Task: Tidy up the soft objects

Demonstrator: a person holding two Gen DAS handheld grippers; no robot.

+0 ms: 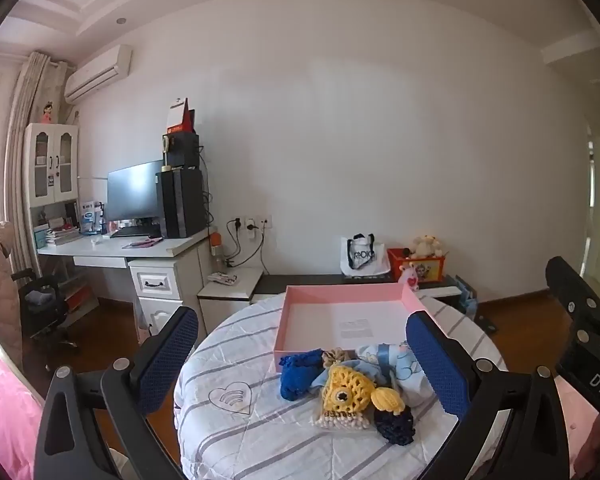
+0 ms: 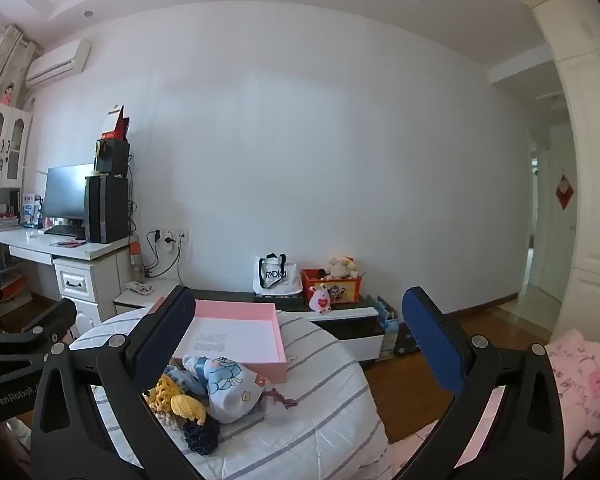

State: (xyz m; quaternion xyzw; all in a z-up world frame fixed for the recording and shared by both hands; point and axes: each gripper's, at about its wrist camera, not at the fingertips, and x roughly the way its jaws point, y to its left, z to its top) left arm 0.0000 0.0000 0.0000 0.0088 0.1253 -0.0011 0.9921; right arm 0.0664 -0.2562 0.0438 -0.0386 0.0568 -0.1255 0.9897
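Observation:
A heap of soft things lies on a round table covered with a striped white cloth. It holds a blue knit piece, a yellow crochet piece, a yellow knit ball, a dark navy knit piece and a light blue printed cloth. Behind the heap stands an empty pink box. My left gripper is open, its blue pads wide on either side of the heap, above and short of it. My right gripper is open too, right of the heap, over the box.
A white desk with a monitor and a computer tower stands at the left wall. A low dark bench behind the table carries a white bag and a red toy box. Pink bedding lies at the right, wooden floor beyond.

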